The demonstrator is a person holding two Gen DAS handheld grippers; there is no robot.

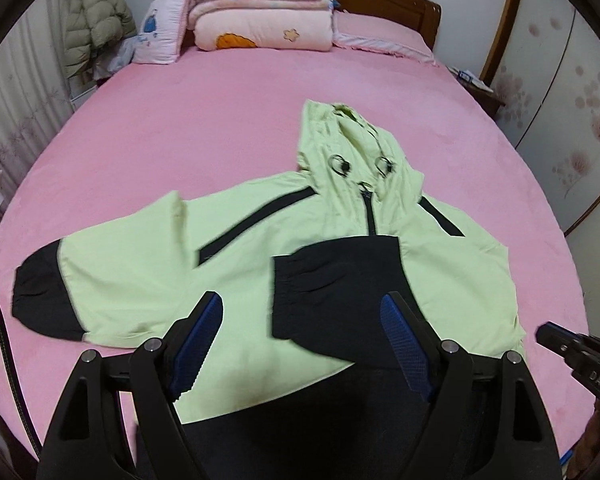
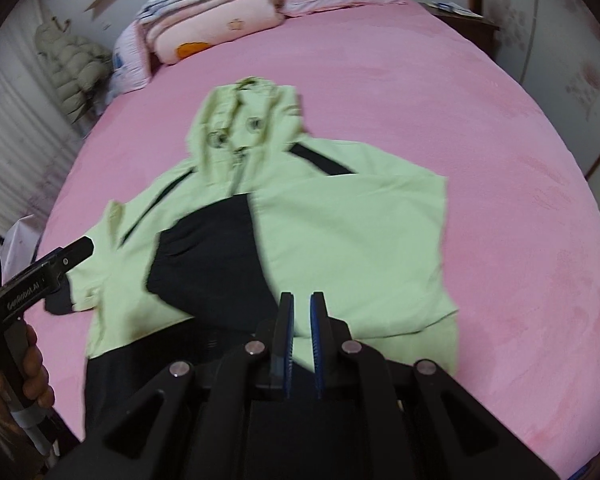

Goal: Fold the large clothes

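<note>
On the pink bed (image 1: 220,128) lies the green-and-black hooded jacket (image 1: 260,248), hood toward twelve o'clock (one sleeve folded across). Left gripper (image 1: 300,312) gapes wide, empty; right gripper (image 2: 301,312) is nearly closed, holding nothing.

A wide bed (image 1: 220,120) with a pink sheet filled the room, its dark wooden headboard (image 1: 384,0) against a pale wall. Folded quilts (image 1: 260,12) and a pillow (image 1: 160,32) were stacked at its head. A padded olive coat (image 1: 92,16) hung at the left; flower-patterned wardrobe doors (image 1: 580,92) stood at the right.
</note>
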